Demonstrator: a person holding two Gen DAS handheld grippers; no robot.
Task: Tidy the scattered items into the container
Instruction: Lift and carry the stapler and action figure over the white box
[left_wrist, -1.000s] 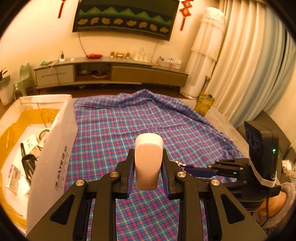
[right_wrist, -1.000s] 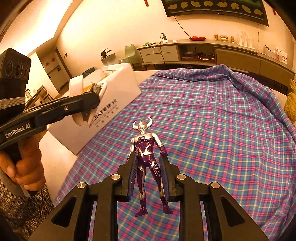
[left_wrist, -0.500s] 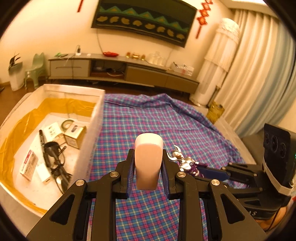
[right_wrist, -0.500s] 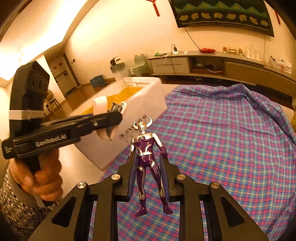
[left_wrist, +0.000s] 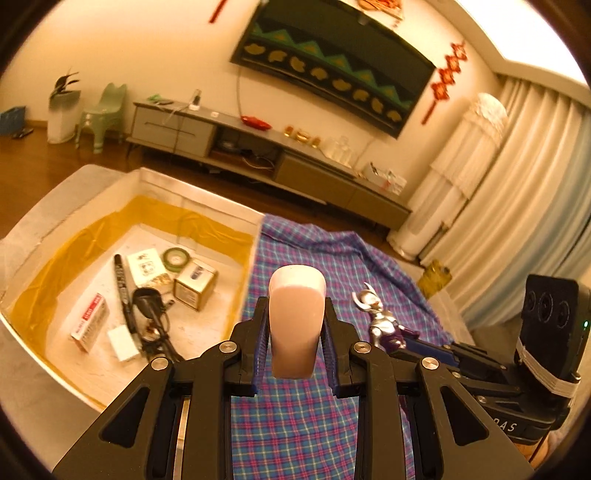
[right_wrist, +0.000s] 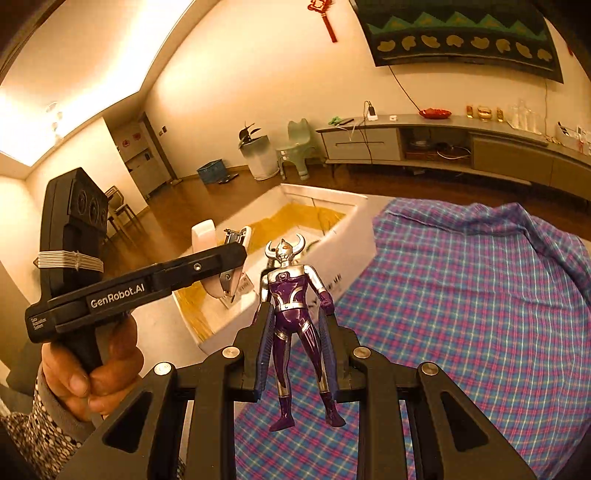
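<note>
**Both grippers loaded, box lies ahead-left**

L gripper (left_wrist: 295, 332) is clamped on a pale pinkish stapler (left_wrist: 296, 325); the right wrist view shows its metal underside, so it is a stapler and not just a block. It stands upright between the pads, long axis running up-down and along the fingers. R gripper (right_wrist: 295, 347) is closed on a purple-and-silver horned toy figure (right_wrist: 293, 314), gripped at hips/thighs, head up, legs hanging below the pads.

Key relation: the white box w/ yellow liner (left_wrist: 207, 225) sits left and a bit ahead of the L gripper; its near-right wall is just beside the stapler in the left wrist view. The L hand (right_wrist: 88, 373) is the nearer one: in the right wrist view its fingertips already overlap the box opening, though how far over the rim I can't tell. The R gripper is over the plaid cloth (right_wrist: 480, 295), box ahead-left of it, w/ the L gripper between the two. My read: L drops first, R then has to swing left past it.

Count, approx:
- held: 1 stapler, 1 figure
- in box: 1 black marker (left_wrist: 121, 280), 1 green tape roll (left_wrist: 176, 257), 1 small tin-like box (left_wrist: 195, 284), 1 red-white carton (left_wrist: 90, 322), 1 card pack (left_wrist: 146, 266), 1 small white block (left_wrist: 123, 343), 1 black cabled item (left_wrist: 149, 306)
- loose on cloth: none visible in either view
</note>
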